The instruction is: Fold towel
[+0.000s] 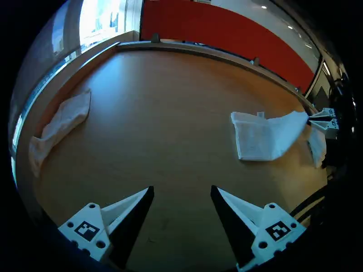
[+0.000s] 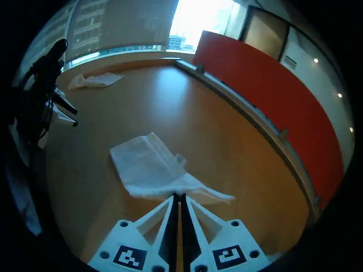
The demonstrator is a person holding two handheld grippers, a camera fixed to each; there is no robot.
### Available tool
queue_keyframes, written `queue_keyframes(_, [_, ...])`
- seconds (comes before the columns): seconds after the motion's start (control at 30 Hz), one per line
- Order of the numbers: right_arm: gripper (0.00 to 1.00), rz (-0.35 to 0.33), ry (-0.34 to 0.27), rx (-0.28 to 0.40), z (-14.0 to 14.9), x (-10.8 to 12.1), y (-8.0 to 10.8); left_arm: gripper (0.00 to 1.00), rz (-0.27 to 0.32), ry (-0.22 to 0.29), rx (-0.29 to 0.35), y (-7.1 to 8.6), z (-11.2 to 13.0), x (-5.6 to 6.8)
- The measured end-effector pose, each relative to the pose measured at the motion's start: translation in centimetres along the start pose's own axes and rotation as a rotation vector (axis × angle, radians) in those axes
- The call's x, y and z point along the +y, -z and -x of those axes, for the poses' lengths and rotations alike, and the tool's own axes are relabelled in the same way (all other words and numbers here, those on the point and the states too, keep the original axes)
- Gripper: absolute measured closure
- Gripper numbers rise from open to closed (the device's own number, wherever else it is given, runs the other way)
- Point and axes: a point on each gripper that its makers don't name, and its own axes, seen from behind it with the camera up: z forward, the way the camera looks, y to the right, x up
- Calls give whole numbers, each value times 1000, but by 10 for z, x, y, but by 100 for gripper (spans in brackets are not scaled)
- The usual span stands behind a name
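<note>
A white towel point(image 1: 258, 138) lies partly folded on the wooden table point(image 1: 172, 104), to the right in the left gripper view. My right gripper point(image 2: 180, 197) is shut on the towel's point(image 2: 145, 167) near corner, which is lifted off the table into a point. The same gripper point(image 1: 311, 121) appears at the far right of the left gripper view, holding that raised corner. My left gripper point(image 1: 181, 188) is open over bare table, well short of the towel, with nothing between its fingers. It also appears far left in the right gripper view point(image 2: 75, 117), with a dark sleeve behind it.
A second crumpled white towel point(image 1: 61, 124) lies by the table's window-side edge, also seen in the right gripper view point(image 2: 95, 80). A raised rim point(image 2: 254, 113) runs along the table's far side in front of a red wall panel point(image 2: 272, 77). Windows are behind.
</note>
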Motion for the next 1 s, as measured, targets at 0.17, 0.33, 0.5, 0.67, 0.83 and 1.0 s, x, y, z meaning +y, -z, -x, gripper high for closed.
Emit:
queue_keyframes(0.17, [97, -32, 61, 0, -17, -8, -7, 7, -5, 8, 14, 10, 1, -4])
queue_keyframes(0.33, [97, -83, 125, -5, -36, -25, -19, 7, -6, 20, 25, 20, 6, -4])
queue_keyframes(0.5, [97, -137, 180, -13, -52, -47, -39, 7, -5, 35, 30, 28, 16, -3])
queue_keyframes(0.67, [97, -196, 211, -26, -61, -76, -67, 7, -16, 41, 41, 34, 22, -7])
queue_keyframes(0.83, [97, -251, 219, -42, -64, -106, -95, 7, -20, 57, 54, 37, 23, -9])
queue_keyframes(1.0, [96, -299, 198, -78, -53, -129, -122, 7, -15, 74, 64, 37, 23, -8])
